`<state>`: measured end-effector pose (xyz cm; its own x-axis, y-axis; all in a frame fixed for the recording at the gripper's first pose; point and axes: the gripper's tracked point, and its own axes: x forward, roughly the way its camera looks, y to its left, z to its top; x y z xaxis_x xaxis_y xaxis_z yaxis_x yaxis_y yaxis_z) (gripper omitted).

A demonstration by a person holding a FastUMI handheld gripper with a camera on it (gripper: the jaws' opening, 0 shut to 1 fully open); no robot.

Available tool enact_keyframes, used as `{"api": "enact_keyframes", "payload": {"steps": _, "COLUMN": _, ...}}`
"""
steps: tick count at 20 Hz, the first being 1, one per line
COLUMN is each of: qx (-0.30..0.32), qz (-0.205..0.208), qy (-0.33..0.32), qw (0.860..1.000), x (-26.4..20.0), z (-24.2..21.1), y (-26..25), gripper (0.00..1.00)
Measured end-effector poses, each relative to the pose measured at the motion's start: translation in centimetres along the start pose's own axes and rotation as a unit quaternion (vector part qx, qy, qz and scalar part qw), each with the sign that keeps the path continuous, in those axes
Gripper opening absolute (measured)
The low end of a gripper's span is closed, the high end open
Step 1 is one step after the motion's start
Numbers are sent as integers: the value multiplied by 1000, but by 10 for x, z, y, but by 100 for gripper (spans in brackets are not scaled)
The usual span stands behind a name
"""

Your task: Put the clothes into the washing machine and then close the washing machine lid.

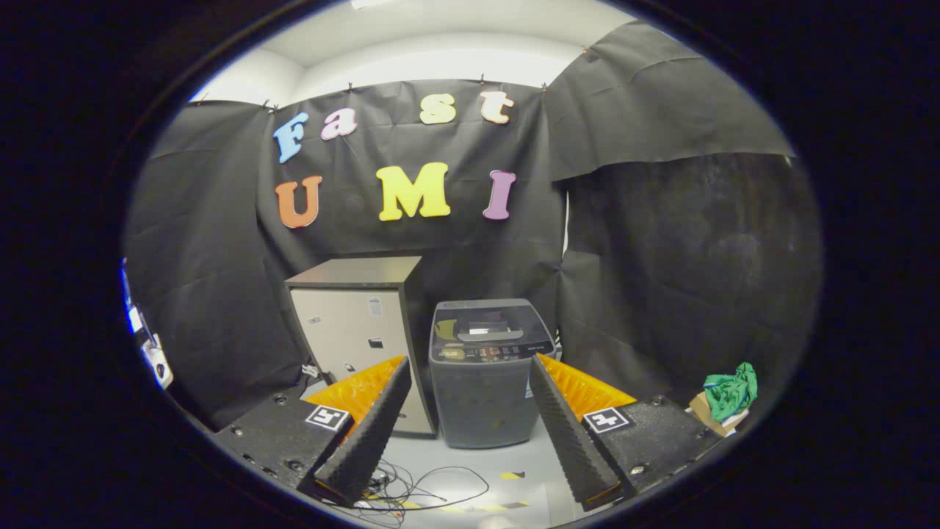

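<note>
- We see our gripper [470, 433] in the lower middle of the frame, its two ridged fingers [367, 433] spread wide apart with nothing between them; the tongs are released and hold nothing.
- Each finger mount carries a small white square tag with a black pattern [327, 417]; it is a coded marker, not readable writing.
- Beyond the fingers, framed in the gap between them at the centre of the frame, stands the dark grey top-loading washing machine [485, 400] on the pale floor [514, 459].
- Its dark translucent lid [488, 327] lies flat on top, so the machine appears closed. Along the front edge runs a control strip [490, 353] with small lit marks and a short brand word at its right end, too small for us to read.
- Just left of the machine, close beside it, stands a taller pale cabinet with a dark top [360, 338]; small stickers sit on its front, their print illegible.
- The crumpled green cloth [731, 393] lies in the lower right of the frame, well apart from the machine, resting on a tan cardboard piece [703, 413] beside the right finger mount.
- Thin black cables [426, 488] loop on the floor between the fingertips, near yellow-and-black striped tape [507, 505].
</note>
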<state>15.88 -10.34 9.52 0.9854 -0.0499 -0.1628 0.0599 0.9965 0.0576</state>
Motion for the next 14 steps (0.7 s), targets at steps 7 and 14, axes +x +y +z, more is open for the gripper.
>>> {"api": "enact_keyframes", "payload": {"steps": 7, "qx": -11, "qz": -3, "qy": -17, "qw": 1000, "x": -3, "z": 17, "y": 0, "gripper": 100}}
{"api": "enact_keyframes", "payload": {"steps": 14, "qx": -14, "qz": 0, "qy": -16, "qw": 1000, "x": -3, "z": 16, "y": 4, "gripper": 100}}
